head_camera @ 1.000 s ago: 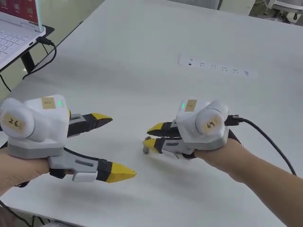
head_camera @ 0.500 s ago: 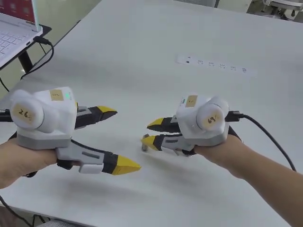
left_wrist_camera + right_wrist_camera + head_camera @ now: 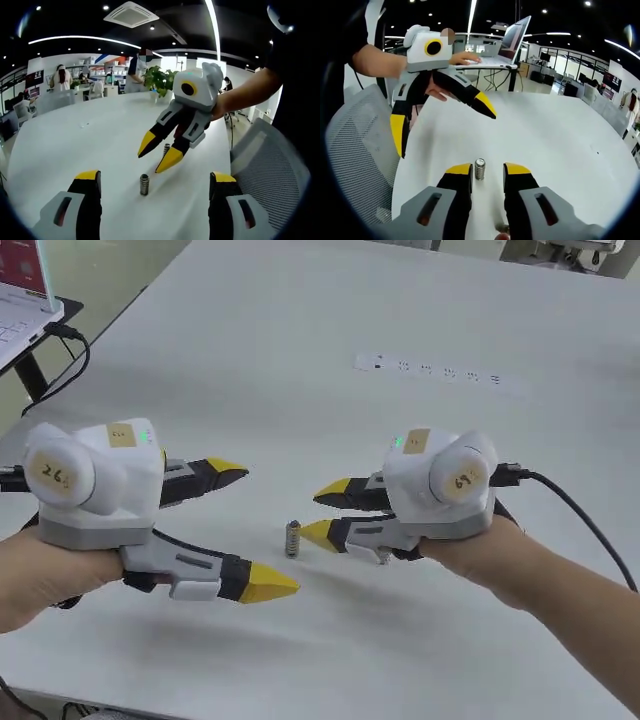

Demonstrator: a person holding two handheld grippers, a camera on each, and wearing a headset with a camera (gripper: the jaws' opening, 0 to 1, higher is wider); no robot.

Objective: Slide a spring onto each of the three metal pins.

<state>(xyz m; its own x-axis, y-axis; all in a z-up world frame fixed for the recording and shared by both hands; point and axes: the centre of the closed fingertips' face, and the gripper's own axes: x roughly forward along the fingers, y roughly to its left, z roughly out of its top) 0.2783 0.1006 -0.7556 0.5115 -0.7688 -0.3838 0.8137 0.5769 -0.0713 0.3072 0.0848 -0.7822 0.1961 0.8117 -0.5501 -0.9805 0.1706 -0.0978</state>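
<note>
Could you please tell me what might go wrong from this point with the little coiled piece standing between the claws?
1. The coiled piece stands upright and loose on the table, right at the tips of the right claw. A slight nudge could tip it and let it roll away.
2. The left claw is wide open and points at the right claw from close by, so the tips could clash if both move in.

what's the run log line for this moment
left gripper: open, empty | right gripper: open, tips by spring | spring: upright on table, ungripped
</note>
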